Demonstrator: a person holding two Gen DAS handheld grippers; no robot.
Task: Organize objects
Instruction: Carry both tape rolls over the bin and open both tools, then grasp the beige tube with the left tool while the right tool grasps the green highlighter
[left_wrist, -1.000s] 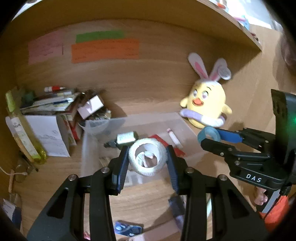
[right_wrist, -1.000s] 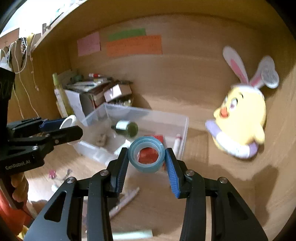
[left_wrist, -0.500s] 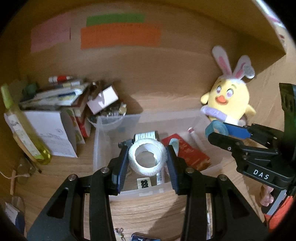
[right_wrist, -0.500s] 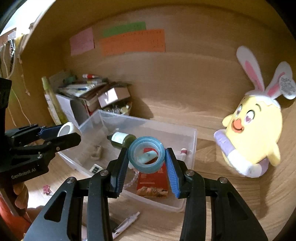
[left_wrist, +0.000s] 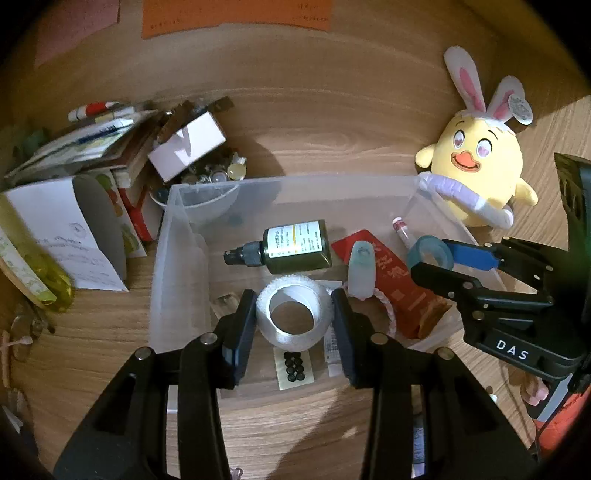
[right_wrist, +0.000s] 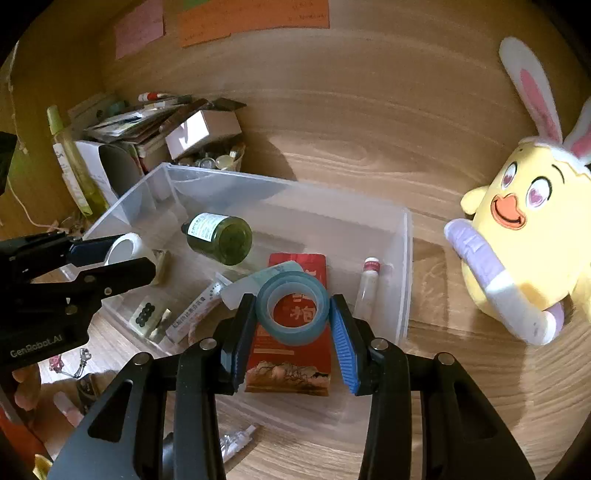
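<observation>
Both grippers, left (left_wrist: 294, 320) and right (right_wrist: 293, 321), tape-laden over bin (left_wrist: 177, 229)

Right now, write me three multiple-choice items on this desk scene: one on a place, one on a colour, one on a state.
1. Where does the dark green bottle lie?
A. inside the clear bin
B. on the shelf above
C. beside the yellow plush

2. What colour is the tape roll in the right gripper?
A. red
B. teal blue
C. black

3. What state is the left gripper in?
A. open and empty
B. out of view
C. shut on the white tape roll

Answers: 1 A, the bottle lies on its side on the bin floor. 2 B, the roll between the fingers is teal blue. 3 C, both fingers press the white roll's sides.
</observation>
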